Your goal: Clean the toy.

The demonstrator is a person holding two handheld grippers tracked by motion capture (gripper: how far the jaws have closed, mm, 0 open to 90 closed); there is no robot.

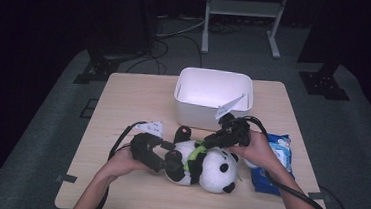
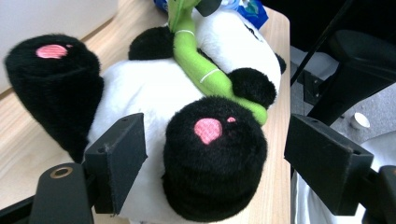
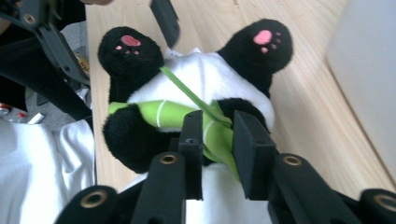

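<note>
Panda plush [image 1: 208, 165] lies on its back on the tabletop [image 1: 123, 99], just in front of the white bin [image 1: 213, 97] and beside a blue packet [image 1: 274, 161]. Your left hand-held gripper [image 2: 215, 158] stands open around one black foot [image 2: 212, 182] with its pink paw patch; the pads sit off the fur on both sides, so nothing is gripped there. Your right hand-held gripper [image 3: 217, 149] straddles the green bamboo stalk [image 3: 187, 114] on the toy's chest, its jaws close to the felt, though I cannot tell whether they press on it.

You look to be at the grasp step, with the lift into the bin probably next. That calls for you to close the left jaws squarely on the foot, settle the right grip, then raise both hands together so the soft body does not sag or twist.

Print on the packet is too small to read, and the tag [image 1: 229, 107] at the bin's rim looks blank.
</note>
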